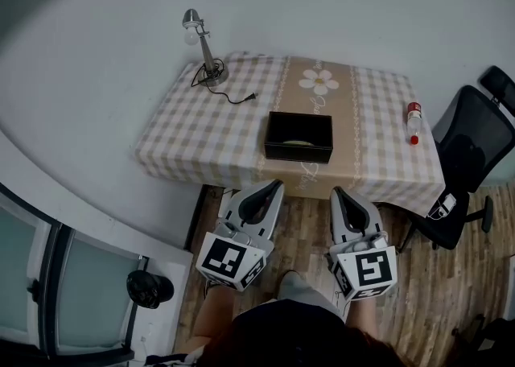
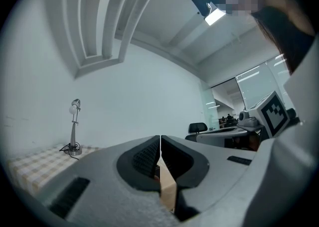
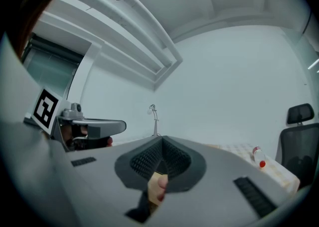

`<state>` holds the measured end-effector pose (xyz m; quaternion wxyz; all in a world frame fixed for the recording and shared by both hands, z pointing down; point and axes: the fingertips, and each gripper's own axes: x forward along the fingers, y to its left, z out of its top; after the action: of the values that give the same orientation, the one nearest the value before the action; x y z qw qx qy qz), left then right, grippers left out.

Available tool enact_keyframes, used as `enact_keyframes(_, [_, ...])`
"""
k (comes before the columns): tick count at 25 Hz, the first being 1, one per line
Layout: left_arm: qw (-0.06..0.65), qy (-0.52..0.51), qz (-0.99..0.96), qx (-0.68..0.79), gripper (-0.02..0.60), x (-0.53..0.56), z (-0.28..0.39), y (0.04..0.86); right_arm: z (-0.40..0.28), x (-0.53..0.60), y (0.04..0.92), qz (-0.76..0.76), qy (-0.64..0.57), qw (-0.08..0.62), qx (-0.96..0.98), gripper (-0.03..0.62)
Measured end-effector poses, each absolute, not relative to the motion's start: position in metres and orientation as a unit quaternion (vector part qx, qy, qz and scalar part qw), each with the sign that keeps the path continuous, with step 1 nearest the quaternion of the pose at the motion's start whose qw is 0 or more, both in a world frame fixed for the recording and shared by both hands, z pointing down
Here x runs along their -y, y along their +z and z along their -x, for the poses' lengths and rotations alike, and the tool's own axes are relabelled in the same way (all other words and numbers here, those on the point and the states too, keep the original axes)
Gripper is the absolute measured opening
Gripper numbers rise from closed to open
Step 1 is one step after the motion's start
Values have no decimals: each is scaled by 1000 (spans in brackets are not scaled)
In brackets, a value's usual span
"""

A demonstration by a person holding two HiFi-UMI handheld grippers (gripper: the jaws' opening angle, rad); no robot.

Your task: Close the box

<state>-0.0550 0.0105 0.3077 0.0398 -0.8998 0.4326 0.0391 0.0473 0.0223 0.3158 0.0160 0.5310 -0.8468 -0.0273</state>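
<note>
A black open-topped box [image 1: 298, 137] sits near the front middle of a checked tablecloth table [image 1: 201, 132]; something pale lies inside it. My left gripper [image 1: 274, 185] and right gripper [image 1: 336, 193] hover side by side in front of the table's near edge, below the box and apart from it. Both point toward the table. In the left gripper view the jaws [image 2: 160, 139] meet with nothing between them. The jaws are pressed together in the right gripper view [image 3: 162, 141] too, holding nothing. The box is hidden behind the jaws in both gripper views.
A silver desk lamp [image 1: 203, 47] with a loose cord stands at the table's back left. A small bottle with a red cap [image 1: 414, 121] lies at the right edge. A black office chair [image 1: 467, 164] stands right of the table. Wood floor lies below.
</note>
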Motion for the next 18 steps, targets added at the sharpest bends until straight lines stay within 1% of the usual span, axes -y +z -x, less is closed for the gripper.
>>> enact_keyframes(11, [46, 39, 894, -445, 30, 33, 39, 304, -60, 22, 311, -515, -38, 11, 856, 17])
enact_keyframes(18, [36, 37, 886, -461, 30, 46, 37, 311, -71, 40, 313, -511, -38, 9, 859, 17])
